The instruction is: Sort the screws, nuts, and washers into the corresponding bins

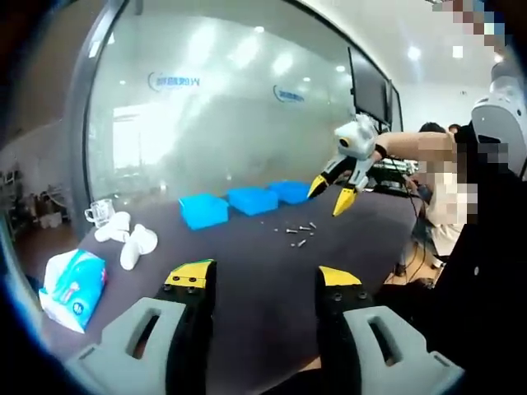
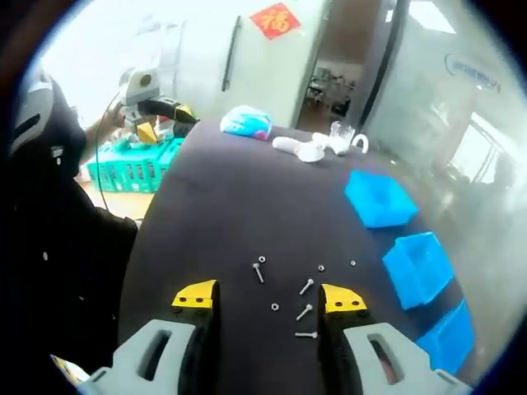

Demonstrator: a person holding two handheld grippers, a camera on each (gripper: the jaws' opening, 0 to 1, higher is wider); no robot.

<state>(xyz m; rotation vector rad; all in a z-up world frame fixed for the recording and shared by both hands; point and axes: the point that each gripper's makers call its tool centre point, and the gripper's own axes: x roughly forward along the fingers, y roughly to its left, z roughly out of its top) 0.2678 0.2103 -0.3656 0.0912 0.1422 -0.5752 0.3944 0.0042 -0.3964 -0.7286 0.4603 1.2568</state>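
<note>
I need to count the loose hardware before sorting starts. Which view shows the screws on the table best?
The right gripper view: the screws lie spread on the dark table just ahead of the open right claw, each one separate. In the left gripper view, the same screws are a small far-off cluster, too tiny to count.

The table has a dark matt top, looks like cloth or felt. Screws are shiny metal. Bins are smooth blue plastic. The tissue pack has glossy plastic wrap, and the wall is frosted glass.
</note>
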